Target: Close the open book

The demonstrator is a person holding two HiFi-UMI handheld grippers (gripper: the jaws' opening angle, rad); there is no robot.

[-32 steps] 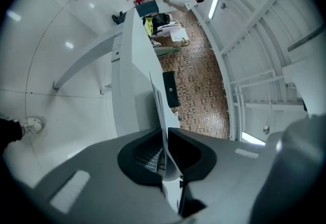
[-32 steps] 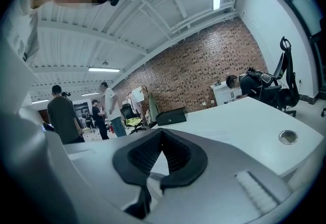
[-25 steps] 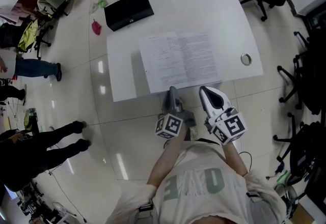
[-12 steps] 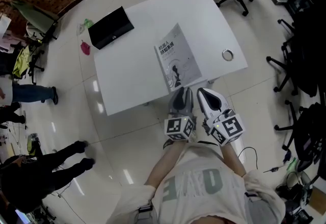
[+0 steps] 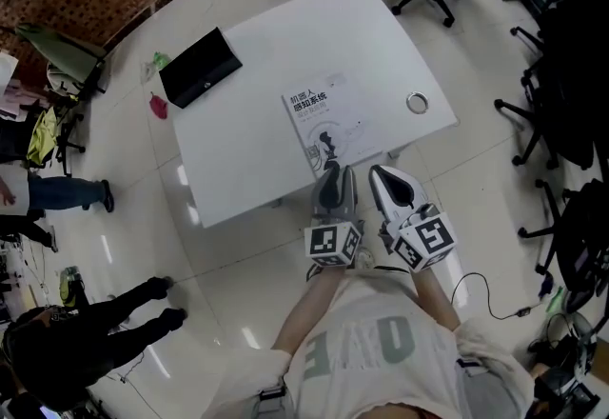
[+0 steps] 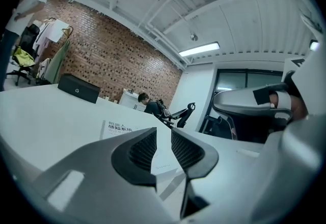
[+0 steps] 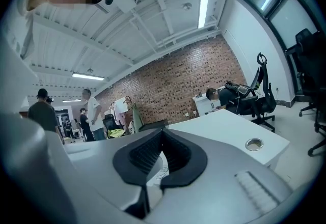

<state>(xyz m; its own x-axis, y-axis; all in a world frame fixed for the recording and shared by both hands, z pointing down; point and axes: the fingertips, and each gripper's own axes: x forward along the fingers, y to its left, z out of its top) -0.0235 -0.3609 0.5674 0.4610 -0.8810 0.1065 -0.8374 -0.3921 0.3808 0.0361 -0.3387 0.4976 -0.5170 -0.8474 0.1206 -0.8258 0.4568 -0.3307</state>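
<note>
Book [image 5: 328, 122] lies closed by the white table [image 5: 238, 131] near edge, bare tabletop all round; left gripper [image 5: 335, 177] empty, jaws just narrowing, still apart; right gripper [image 5: 381, 175] pressed together.

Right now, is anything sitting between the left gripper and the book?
Nothing visible. The closed book lies on the table just beyond the left gripper, whose fingers have just been closing with nothing between them. The black box sits well aside.
</note>
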